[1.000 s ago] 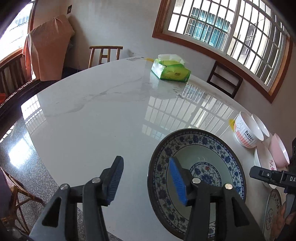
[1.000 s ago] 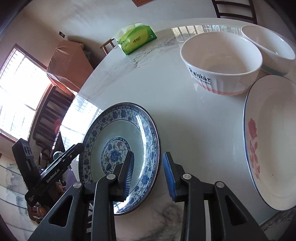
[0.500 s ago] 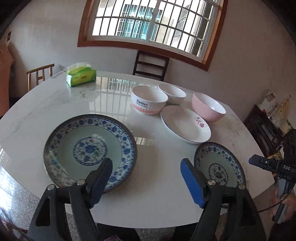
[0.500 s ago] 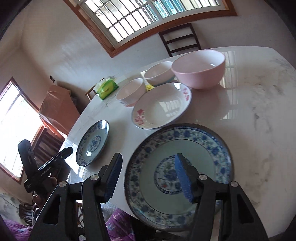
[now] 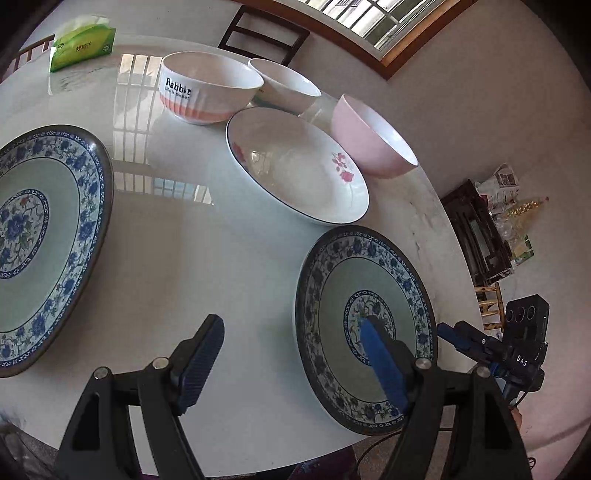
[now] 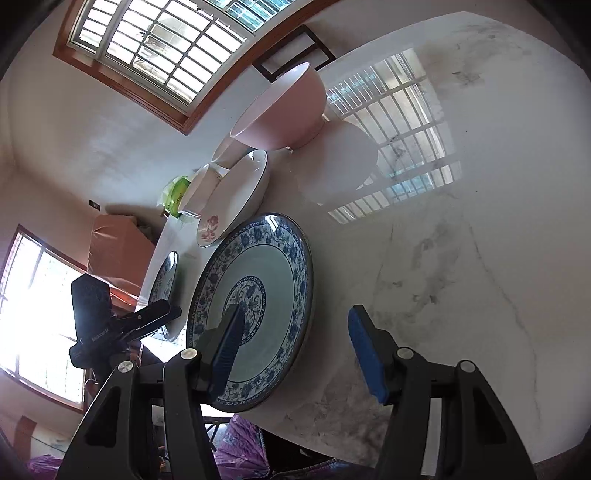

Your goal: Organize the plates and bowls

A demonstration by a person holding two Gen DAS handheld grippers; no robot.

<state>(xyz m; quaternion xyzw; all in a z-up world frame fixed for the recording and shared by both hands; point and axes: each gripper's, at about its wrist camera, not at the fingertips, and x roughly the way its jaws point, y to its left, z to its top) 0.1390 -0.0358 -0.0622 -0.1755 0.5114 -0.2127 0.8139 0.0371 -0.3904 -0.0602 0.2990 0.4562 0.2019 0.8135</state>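
Observation:
On the white marble table point(image 5: 192, 258) lie a large blue-patterned plate point(image 5: 40, 236) at the left, a smaller blue-patterned plate point(image 5: 364, 317) at the front right, a white plate with red flowers point(image 5: 295, 170), a "Rabbit" bowl point(image 5: 207, 90), a white bowl point(image 5: 284, 85) and a pink bowl point(image 5: 373, 140). My left gripper point(image 5: 291, 354) is open, its right finger over the smaller plate's left part. My right gripper point(image 6: 295, 347) is open and straddles that plate's point(image 6: 258, 295) right rim; the pink bowl point(image 6: 284, 110) stands beyond.
A green tissue pack point(image 5: 81, 42) lies at the table's far left. A dark chair point(image 5: 266, 33) stands behind the bowls. The right gripper's body point(image 5: 517, 347) shows off the table's right edge. A dark cabinet point(image 5: 476, 229) stands on the floor at right.
Both grippers have swung toward the smaller blue plate and come lower and closer. The right gripper has rolled so the table looks tilted. Both stay open.

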